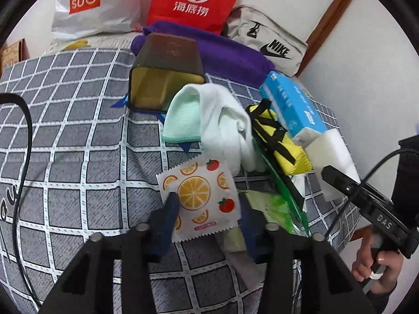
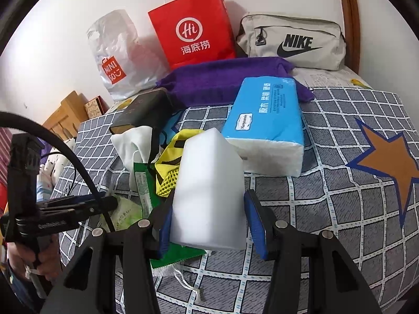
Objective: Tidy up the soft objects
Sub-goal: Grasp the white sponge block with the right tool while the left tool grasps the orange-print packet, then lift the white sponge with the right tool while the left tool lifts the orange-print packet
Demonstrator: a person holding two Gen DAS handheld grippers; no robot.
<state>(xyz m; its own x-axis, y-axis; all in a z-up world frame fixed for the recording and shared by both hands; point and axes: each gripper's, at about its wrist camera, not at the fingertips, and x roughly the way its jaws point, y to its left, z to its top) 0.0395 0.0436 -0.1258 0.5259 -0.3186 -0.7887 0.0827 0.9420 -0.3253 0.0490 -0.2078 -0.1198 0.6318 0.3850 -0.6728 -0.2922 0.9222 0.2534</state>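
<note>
A pile of soft things lies on the checked bedspread [image 1: 78, 136]. In the left wrist view my left gripper [image 1: 207, 225] has a fruit-print packet [image 1: 199, 198] between its blue fingers; the jaws stand close on it. Behind it lie a mint cloth [image 1: 180, 120], a white cloth [image 1: 225, 125], a yellow mesh bag [image 1: 282, 144] and a blue tissue pack [image 1: 293, 104]. In the right wrist view my right gripper [image 2: 209, 219] holds a white sponge block [image 2: 209, 191]; the left pad touches it, the right pad shows a small gap. The tissue pack [image 2: 264, 120] lies just behind.
A dark box [image 1: 165, 78] lies on its side, open toward me. A purple towel [image 2: 225, 81], red paper bag [image 2: 193, 28], Miniso plastic bag [image 2: 117, 57] and Nike pouch [image 2: 293, 41] line the wall. A green packet [image 2: 142, 183] lies under the pile.
</note>
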